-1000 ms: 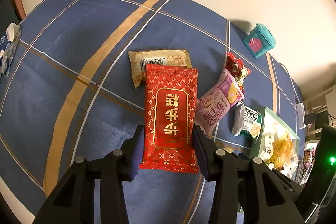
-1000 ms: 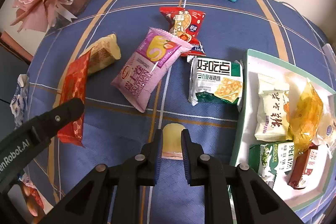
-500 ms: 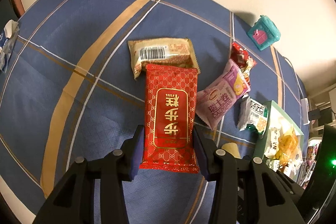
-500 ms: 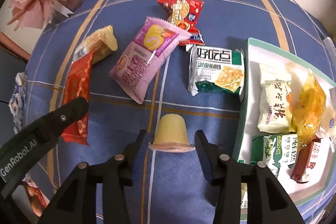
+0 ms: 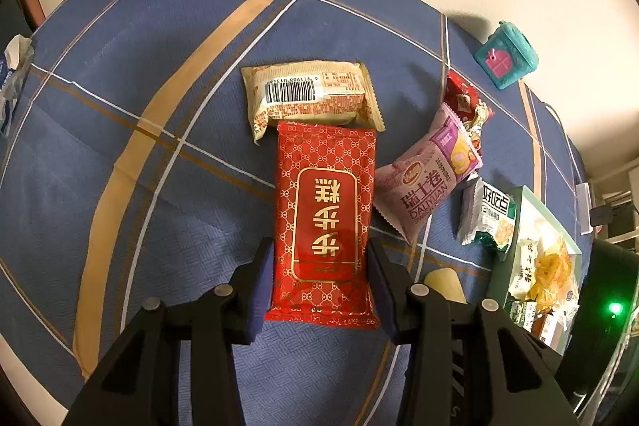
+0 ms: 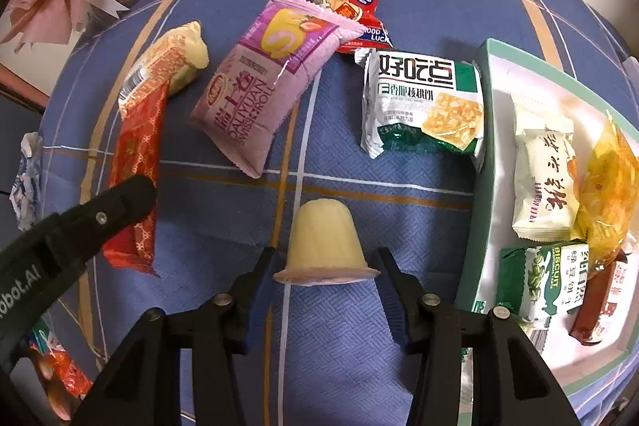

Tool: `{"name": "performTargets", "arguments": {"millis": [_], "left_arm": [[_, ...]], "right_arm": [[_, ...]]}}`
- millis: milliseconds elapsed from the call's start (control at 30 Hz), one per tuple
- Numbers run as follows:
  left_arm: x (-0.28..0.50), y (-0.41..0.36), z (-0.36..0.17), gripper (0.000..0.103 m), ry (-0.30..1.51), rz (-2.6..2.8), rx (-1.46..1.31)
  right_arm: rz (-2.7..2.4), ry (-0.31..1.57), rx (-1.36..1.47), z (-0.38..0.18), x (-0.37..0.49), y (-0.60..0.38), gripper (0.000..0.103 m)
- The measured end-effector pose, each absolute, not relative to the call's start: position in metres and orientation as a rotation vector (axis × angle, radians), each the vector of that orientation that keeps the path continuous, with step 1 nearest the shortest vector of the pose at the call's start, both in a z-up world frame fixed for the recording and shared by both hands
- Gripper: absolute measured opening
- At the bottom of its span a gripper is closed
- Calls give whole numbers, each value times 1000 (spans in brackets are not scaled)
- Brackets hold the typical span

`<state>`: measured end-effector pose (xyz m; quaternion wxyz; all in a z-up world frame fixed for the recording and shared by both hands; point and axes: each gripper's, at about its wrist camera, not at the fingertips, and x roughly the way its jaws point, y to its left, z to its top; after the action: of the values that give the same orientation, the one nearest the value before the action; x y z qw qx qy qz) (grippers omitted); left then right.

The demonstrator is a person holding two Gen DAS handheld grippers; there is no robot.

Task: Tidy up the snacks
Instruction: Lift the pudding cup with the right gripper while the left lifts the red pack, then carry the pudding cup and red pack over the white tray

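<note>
Left gripper clamped on flat red foil snack packet. Right gripper parted, straddling pale yellow plastic jelly cup untouched; mint-rimmed white tray at three o'clock.

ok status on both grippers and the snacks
Left gripper shut on red packet. Right gripper open around pudding cup. Box beside it, path clear.

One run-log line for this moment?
left gripper: shut on red packet | right gripper: open, around jelly cup | tray: partly filled
</note>
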<state>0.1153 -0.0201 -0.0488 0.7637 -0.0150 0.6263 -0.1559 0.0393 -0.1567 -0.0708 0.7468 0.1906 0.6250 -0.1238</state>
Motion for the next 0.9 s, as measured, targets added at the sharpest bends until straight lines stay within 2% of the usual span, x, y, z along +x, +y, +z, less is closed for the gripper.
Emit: {"name": "performTargets", "arguments": {"millis": [300, 900], "left_arm": [[116, -21, -49, 47, 1359, -342, -29], [108, -24, -4, 47, 1240, -367, -36]], "right_arm": [[-281, 1364, 401, -76, 41, -152, 50], [-307, 1245, 470, -13, 31, -177, 50]]}}
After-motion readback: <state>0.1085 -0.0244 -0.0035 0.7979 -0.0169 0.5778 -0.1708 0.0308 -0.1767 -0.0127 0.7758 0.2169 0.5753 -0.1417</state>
